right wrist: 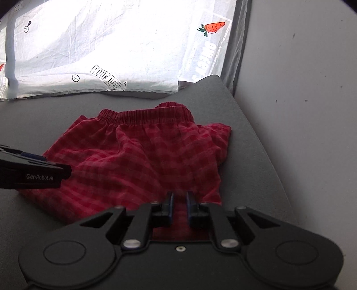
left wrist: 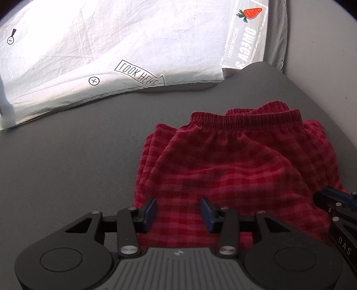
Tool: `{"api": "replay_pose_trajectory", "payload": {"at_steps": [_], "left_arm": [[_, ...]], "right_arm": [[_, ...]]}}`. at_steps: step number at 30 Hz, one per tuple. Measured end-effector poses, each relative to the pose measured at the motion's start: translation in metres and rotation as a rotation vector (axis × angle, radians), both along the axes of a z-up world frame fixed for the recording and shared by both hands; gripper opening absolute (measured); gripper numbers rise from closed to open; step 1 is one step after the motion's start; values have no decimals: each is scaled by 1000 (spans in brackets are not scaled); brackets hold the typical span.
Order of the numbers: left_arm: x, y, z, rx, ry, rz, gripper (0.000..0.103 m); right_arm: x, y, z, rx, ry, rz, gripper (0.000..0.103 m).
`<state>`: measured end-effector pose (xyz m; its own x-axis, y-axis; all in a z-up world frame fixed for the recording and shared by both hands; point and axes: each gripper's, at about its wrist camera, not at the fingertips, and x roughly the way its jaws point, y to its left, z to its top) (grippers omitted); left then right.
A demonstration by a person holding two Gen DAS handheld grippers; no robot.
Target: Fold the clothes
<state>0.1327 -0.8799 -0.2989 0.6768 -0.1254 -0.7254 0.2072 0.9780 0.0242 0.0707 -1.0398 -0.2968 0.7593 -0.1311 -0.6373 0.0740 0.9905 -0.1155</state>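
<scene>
Red checked shorts (left wrist: pixel 241 160) lie folded on the grey mattress (left wrist: pixel 67 169), with the elastic waistband (left wrist: pixel 243 118) on the far side. My left gripper (left wrist: pixel 178 209) is open just above the near left edge of the shorts, and its blue pads (left wrist: pixel 150 208) stand apart with cloth showing below them. My right gripper (right wrist: pixel 179 203) is at the near right edge of the shorts (right wrist: pixel 142 156). It is nearly closed, with a narrow strip of red cloth between its pads (right wrist: pixel 170 203). Each gripper shows at the edge of the other's view.
A white pillow (left wrist: pixel 89 44) printed with an arrow and a carrot (left wrist: pixel 251 13) lies across the far end of the mattress. A pale wall (right wrist: pixel 301 111) runs close along the right side. Bare grey mattress (right wrist: pixel 33 125) stretches to the left of the shorts.
</scene>
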Motion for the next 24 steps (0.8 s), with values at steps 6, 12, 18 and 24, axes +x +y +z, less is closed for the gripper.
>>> {"api": "replay_pose_trajectory", "payload": {"at_steps": [6, 12, 18, 24], "left_arm": [[-7, 38, 30, -85, -58, 49, 48], [-45, 123, 79, -149, -168, 148, 70], [-111, 233, 137, -228, -288, 260, 103], [-182, 375, 182, -216, -328, 292, 103]], "right_arm": [[-17, -4, 33, 107, -82, -18, 29], [-48, 35, 80, 171, -182, 5, 52], [-83, 119, 124, 212, -230, 63, 86], [-122, 247, 168, 214, -272, 114, 102]]}}
